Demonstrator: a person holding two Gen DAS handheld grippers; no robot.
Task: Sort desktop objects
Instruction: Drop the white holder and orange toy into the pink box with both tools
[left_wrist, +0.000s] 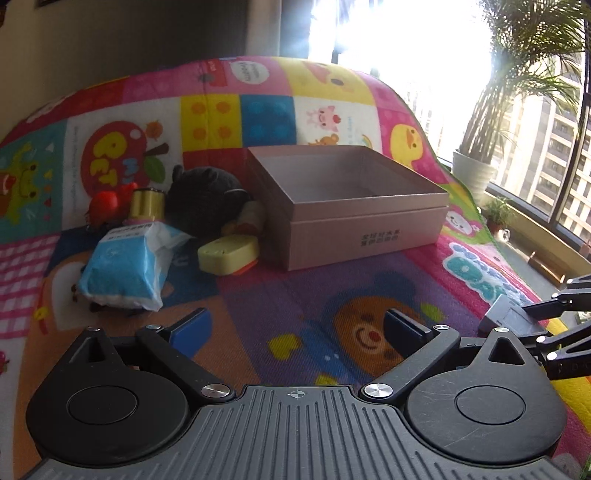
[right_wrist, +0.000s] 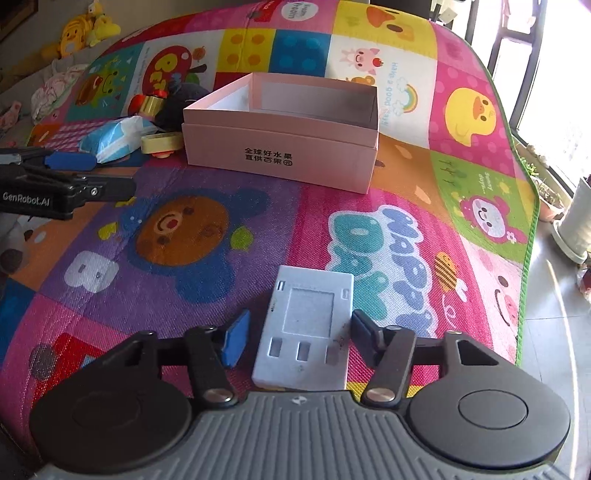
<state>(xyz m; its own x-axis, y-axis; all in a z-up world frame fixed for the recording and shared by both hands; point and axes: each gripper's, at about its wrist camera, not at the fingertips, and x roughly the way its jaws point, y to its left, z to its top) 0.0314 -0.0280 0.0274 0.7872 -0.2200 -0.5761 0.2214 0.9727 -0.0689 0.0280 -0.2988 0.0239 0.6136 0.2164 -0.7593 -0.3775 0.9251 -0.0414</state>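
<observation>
An open pink box (left_wrist: 351, 206) (right_wrist: 284, 125) stands on a colourful play mat and looks empty. Left of it lies a pile: a blue-white packet (left_wrist: 125, 266) (right_wrist: 114, 136), a yellow case (left_wrist: 227, 254) (right_wrist: 160, 142), a black plush (left_wrist: 207, 199) (right_wrist: 181, 99), a gold spool (left_wrist: 146, 203) (right_wrist: 151, 105) and a red toy (left_wrist: 105, 205). My left gripper (left_wrist: 295, 328) is open and empty above the mat. My right gripper (right_wrist: 299, 332) is open with a flat white device (right_wrist: 306, 328) lying on the mat between its fingers, not clamped; the device also shows in the left wrist view (left_wrist: 508, 319).
The mat's right edge (right_wrist: 524, 221) drops to a tiled floor with white plant pots (right_wrist: 576, 221) by the window. Plush toys (right_wrist: 77, 33) and clothes lie beyond the mat at far left. The left gripper's arm (right_wrist: 55, 184) shows in the right wrist view.
</observation>
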